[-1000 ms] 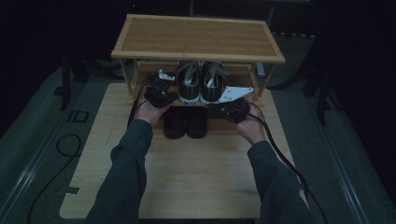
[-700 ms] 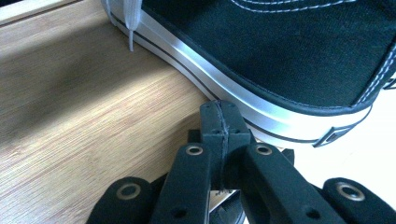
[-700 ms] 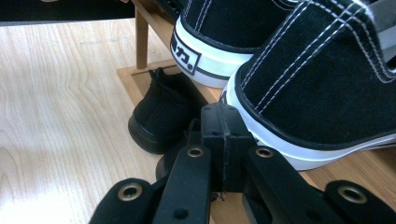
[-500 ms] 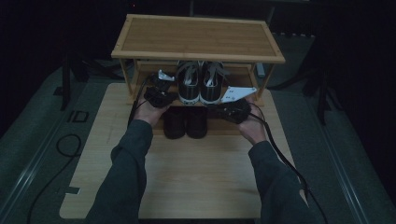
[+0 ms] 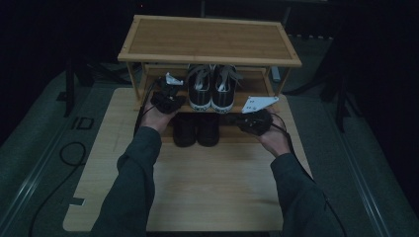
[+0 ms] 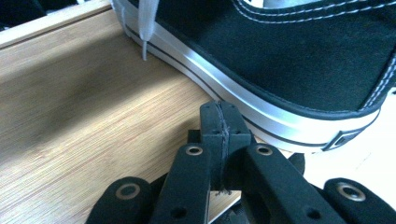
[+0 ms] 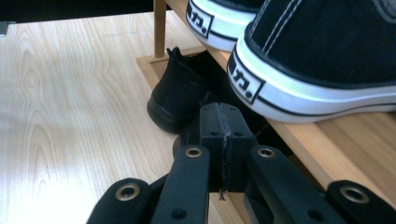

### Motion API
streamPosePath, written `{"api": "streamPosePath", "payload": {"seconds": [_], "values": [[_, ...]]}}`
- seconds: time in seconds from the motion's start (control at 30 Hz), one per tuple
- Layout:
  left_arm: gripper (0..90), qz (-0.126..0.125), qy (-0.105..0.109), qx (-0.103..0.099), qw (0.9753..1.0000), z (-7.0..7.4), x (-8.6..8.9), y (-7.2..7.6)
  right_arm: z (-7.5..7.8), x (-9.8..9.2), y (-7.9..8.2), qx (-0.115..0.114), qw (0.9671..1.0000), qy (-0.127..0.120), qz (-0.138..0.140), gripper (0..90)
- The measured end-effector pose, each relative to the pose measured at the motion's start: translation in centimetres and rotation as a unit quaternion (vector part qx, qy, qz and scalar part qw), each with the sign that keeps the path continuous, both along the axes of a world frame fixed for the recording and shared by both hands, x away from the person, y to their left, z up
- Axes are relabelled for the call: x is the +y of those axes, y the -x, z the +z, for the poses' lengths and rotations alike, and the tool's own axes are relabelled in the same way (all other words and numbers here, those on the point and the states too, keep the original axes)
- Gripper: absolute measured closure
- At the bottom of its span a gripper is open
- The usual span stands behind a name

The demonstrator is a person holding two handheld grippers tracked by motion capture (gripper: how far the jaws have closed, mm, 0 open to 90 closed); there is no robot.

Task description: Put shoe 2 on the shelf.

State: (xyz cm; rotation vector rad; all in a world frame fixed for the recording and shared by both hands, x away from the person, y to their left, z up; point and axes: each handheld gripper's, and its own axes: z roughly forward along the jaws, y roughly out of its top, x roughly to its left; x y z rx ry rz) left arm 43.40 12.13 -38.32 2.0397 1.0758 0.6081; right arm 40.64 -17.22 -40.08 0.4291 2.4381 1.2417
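Your left gripper (image 5: 168,100) and right gripper (image 5: 254,121) are both pressed together, empty, flanking the sneakers (image 5: 211,90) on the rack's (image 5: 210,37) middle shelf. Push unevenly and they could twist or slide off the near edge.

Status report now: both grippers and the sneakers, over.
Left gripper shut, empty, beside left sneaker. Right gripper shut, empty, near right sneaker. Sneakers paired on middle shelf. Black shoes below.

Your matt black plastic left gripper (image 6: 219,121), black canvas sneaker (image 6: 299,51) with glossy white rubber sole, smooth grained wooden shelf (image 6: 93,121)
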Motion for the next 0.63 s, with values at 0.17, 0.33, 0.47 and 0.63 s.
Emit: {"api": "streamPosePath", "payload": {"seconds": [0.17,0.33,0.47,0.63], "values": [[90.0,0.005,-0.003,-0.002,1.0000,0.2,0.5,0.0,-0.5,-0.4,-0.2,0.008,0.9999,0.005,-0.003,88.5],[90.0,0.007,-0.005,-0.004,1.0000,0.2,0.9,0.0,-1.2,-1.0,-0.4,0.019,0.9996,0.013,-0.013,87.5],[90.0,0.008,-0.006,-0.003,0.9999,0.2,1.1,-0.1,-1.8,-1.4,-0.6,0.028,0.9993,0.016,-0.019,87.3],[90.0,0.009,-0.008,-0.004,0.9999,0.2,1.2,-0.1,-2.2,-1.9,-0.7,0.034,0.9989,0.018,-0.025,87.4]]}}
